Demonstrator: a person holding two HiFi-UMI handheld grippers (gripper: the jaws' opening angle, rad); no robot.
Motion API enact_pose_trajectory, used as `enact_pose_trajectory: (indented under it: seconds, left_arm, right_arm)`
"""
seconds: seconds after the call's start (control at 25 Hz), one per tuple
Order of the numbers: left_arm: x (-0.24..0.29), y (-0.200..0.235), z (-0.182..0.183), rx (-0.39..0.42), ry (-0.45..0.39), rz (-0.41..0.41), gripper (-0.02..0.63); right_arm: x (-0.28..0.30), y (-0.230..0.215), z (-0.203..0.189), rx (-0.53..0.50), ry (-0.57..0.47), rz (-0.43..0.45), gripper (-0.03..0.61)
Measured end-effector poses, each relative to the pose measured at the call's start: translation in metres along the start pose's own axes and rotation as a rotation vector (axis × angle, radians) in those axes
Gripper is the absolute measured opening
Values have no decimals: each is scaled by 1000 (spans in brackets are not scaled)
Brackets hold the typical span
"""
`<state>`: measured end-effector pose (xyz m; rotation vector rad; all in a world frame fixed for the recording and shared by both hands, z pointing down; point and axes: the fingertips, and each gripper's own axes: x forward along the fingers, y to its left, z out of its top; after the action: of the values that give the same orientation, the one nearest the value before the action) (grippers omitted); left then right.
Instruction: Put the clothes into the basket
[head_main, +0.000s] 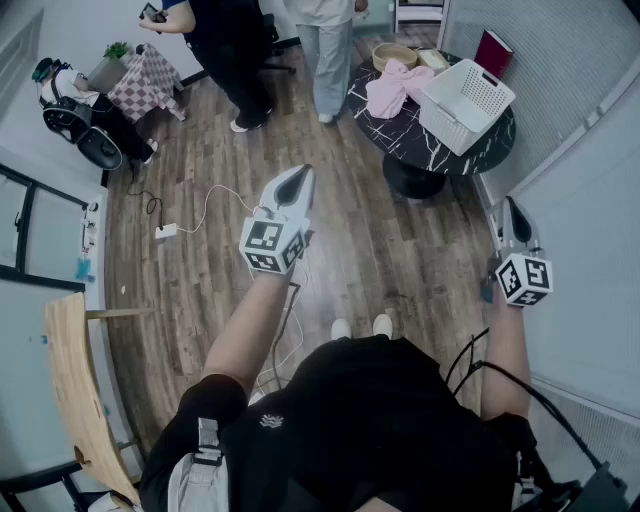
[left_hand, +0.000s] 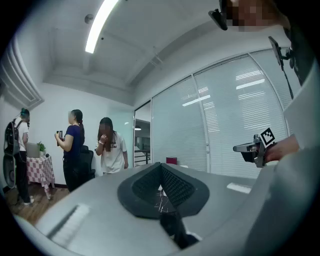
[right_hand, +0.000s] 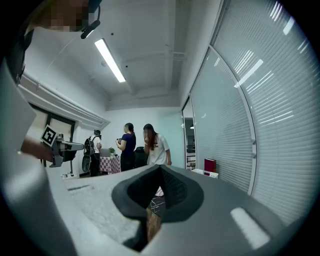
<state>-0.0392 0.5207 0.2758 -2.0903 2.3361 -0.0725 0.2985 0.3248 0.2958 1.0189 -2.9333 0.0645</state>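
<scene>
I hold both grippers level, well apart from the table. The left gripper has its jaws pressed together on nothing. The right gripper looks the same, its jaws meeting at the tips. At my one o'clock the pink clothes lie on the black table, and the white basket sits just beside them at their three o'clock. A person in pale trousers stands at the table's nine o'clock.

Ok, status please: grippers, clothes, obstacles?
Left gripper and right gripper shut, empty. Pink clothes on table beside basket. Two people by table.
</scene>
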Motion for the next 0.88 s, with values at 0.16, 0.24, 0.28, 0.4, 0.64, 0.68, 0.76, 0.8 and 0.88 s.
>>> enact_pose_trajectory:
  seconds: [0.16,0.24,0.28,0.4,0.64,0.68,0.76,0.8,0.88]
  left_arm:
    - [17,-11,-2,4,7,10,5]
    - [23,-17,-2,9,10,16,5]
    - [25,-20,-2,12,10,21,5]
    - [35,-30,-4,22,14,34,5]
    - [58,-46,-25,23,45,38,5]
    - [64,-45,-27,22,51,35,5]
    - [78,-45,-29,24,57,22,5]
    - [86,-44,-30,27,58,12,5]
    - [104,-41,-30,32,57,-8,5]
  right_arm:
    - [8,-20,-1,2,-10,8,2]
    - [12,-28,-1,-3,-14,16,2]
    - [14,-32,-1,-6,-16,22,2]
    - [19,-43,-2,-4,-38,43,2]
    - [32,-64,-11,-4,-62,59,2]
    - [35,-66,-15,2,-57,57,2]
    - [43,-72,-20,11,-49,47,2]
    - [47,-76,-22,15,-45,39,2]
    - [57,-84,-23,21,-39,22,2]
